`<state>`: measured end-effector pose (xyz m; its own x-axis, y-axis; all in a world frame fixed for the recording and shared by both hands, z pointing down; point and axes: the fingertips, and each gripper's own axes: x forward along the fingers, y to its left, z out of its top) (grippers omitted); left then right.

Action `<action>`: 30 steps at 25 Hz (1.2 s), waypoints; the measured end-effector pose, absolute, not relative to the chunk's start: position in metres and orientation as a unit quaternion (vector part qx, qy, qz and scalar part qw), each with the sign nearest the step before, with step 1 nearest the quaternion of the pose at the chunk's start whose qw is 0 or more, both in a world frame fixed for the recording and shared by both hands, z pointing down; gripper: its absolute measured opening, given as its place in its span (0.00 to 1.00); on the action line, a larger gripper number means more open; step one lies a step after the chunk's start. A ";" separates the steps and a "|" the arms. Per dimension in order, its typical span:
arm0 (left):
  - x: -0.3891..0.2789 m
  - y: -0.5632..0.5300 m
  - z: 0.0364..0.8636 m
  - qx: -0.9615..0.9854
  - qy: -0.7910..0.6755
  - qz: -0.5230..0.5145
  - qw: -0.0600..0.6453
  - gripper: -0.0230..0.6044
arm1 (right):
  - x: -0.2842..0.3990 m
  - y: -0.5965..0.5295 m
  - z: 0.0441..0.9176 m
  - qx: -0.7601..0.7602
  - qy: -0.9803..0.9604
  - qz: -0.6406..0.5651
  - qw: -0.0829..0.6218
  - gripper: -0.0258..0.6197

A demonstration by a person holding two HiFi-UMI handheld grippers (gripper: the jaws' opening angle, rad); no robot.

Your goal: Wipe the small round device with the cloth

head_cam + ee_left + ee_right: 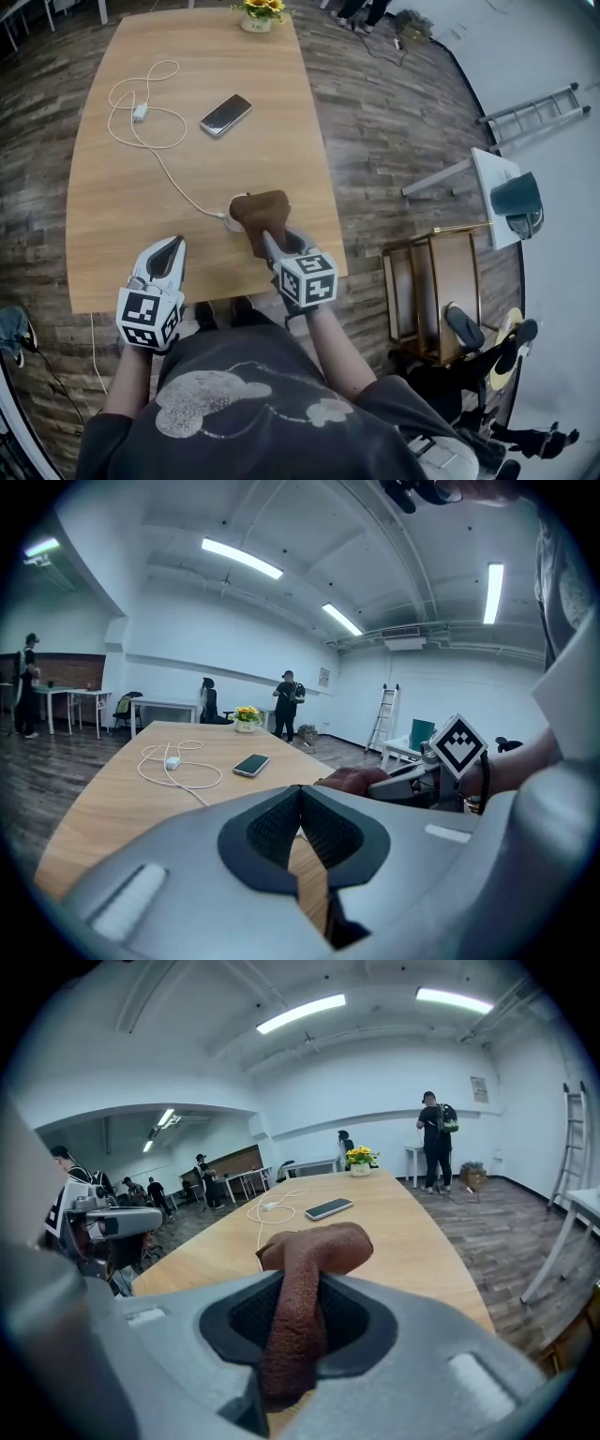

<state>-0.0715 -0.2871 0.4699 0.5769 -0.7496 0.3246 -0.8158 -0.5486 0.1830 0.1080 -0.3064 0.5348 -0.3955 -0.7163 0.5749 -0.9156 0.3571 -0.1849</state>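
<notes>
A brown cloth (260, 210) is bunched on the wooden table (112, 216) near its front edge. My right gripper (268, 238) is shut on it, and in the right gripper view the cloth (309, 1269) fills the space between the jaws. The small round white device (232, 221) peeks out at the cloth's left edge, mostly covered, with a white cable (173, 183) running from it. My left gripper (174, 244) hovers at the table's front left, shut and empty. In the left gripper view its pads (323, 829) meet with nothing between them.
A phone (226, 114), a white charger with looped cable (141, 112) and a flower pot (256, 19) lie farther back on the table. To the right stand a white side table (492, 183), a wooden rack (427, 295) and a ladder (534, 111). People stand in the background.
</notes>
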 end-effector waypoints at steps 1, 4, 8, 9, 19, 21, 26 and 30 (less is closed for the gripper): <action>-0.068 -0.288 0.470 0.874 -0.447 0.105 0.158 0.07 | 0.114 -0.306 0.535 0.514 -0.796 0.246 0.204 0.16; -0.056 -0.290 0.468 0.875 -0.447 0.104 0.156 0.07 | 0.134 -0.306 0.535 0.526 -0.788 0.247 0.202 0.16; -0.043 -0.290 0.464 0.878 -0.444 0.104 0.148 0.07 | 0.150 -0.306 0.525 0.530 -0.791 0.228 0.203 0.16; -0.042 -0.290 0.463 0.878 -0.445 0.104 0.145 0.07 | 0.145 -0.305 0.518 0.520 -0.804 0.211 0.199 0.16; -0.053 -0.290 0.465 0.862 -0.472 0.106 0.149 0.07 | 0.062 -0.304 0.524 0.366 -0.894 0.135 0.218 0.16; -0.054 -0.289 0.465 0.860 -0.475 0.106 0.151 0.07 | 0.054 -0.304 0.543 0.346 -0.895 0.139 0.246 0.16; -0.059 -0.284 0.468 0.856 -0.480 0.116 0.151 0.07 | 0.048 -0.298 0.582 0.321 -0.884 0.156 0.303 0.16; -0.064 -0.280 0.473 0.851 -0.487 0.120 0.159 0.07 | 0.053 -0.297 0.603 0.327 -0.868 0.181 0.328 0.16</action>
